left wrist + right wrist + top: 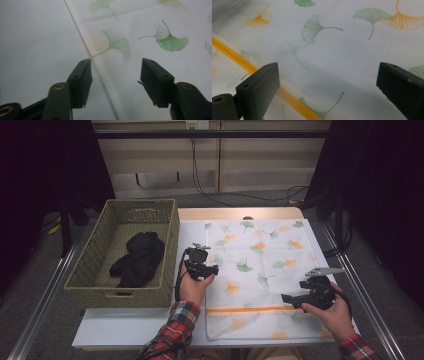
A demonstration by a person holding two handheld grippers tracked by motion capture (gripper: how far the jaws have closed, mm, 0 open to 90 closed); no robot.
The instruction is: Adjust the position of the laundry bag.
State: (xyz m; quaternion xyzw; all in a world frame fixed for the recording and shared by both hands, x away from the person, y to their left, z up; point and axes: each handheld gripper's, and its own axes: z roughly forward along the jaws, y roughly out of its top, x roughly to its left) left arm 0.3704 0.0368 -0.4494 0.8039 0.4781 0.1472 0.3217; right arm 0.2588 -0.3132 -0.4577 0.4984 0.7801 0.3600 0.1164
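A white mesh laundry bag printed with green and orange ginkgo leaves lies flat on the table, an orange zipper running across its near end. My left gripper hovers at the bag's left edge. In the left gripper view its jaws stand apart over that edge, gripping nothing. My right gripper sits over the bag's near right part, pointing left. Its jaws are wide open above the fabric, with the zipper passing under the left finger.
A woven green basket stands at the table's left and holds a black garment. Bare white tabletop shows in front of the basket. Cables run along the floor beyond the table's far edge.
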